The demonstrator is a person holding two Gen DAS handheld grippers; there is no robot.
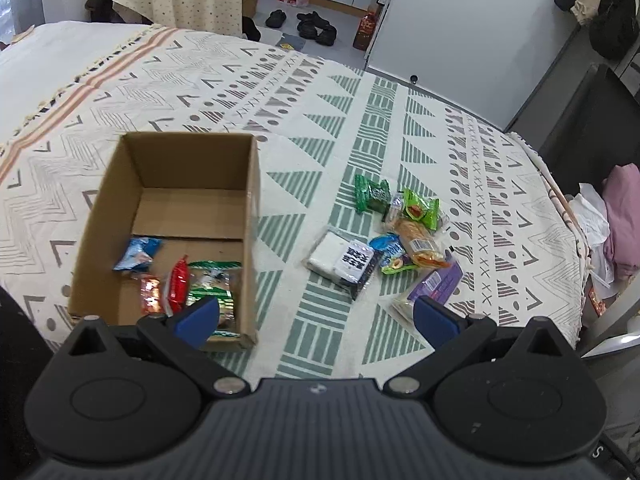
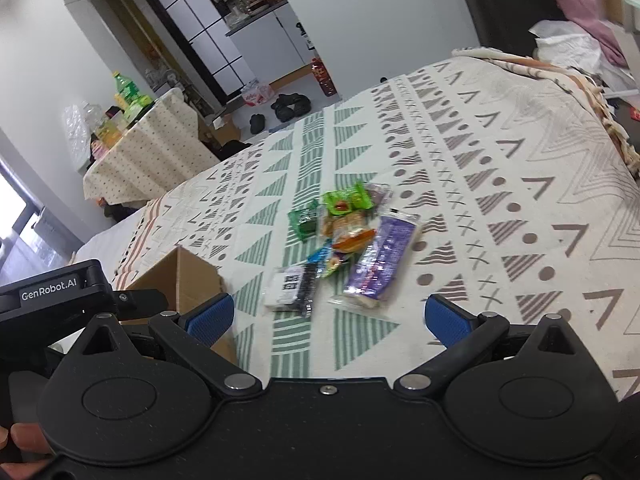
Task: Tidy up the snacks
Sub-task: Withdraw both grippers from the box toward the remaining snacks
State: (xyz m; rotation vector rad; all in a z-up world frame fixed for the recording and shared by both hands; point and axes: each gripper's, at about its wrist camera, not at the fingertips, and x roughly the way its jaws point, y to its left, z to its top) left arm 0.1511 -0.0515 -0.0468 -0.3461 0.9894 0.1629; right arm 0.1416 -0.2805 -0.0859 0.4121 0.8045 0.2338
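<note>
On the bed (image 1: 360,92), beside the box (image 1: 120,216) that already holds a few packets, your remaining snacks (image 1: 396,236) lie in a loose overlapping heap, with the purple pack (image 2: 380,264) nearest your right gripper (image 2: 328,316). Both your left gripper (image 1: 316,320) and the right one have their jaws wide apart with nothing between them. These wrappers look light, soft and slick, so I'd take the purple pack across its middle, squeezing gently so it neither slips nor crushes
</note>
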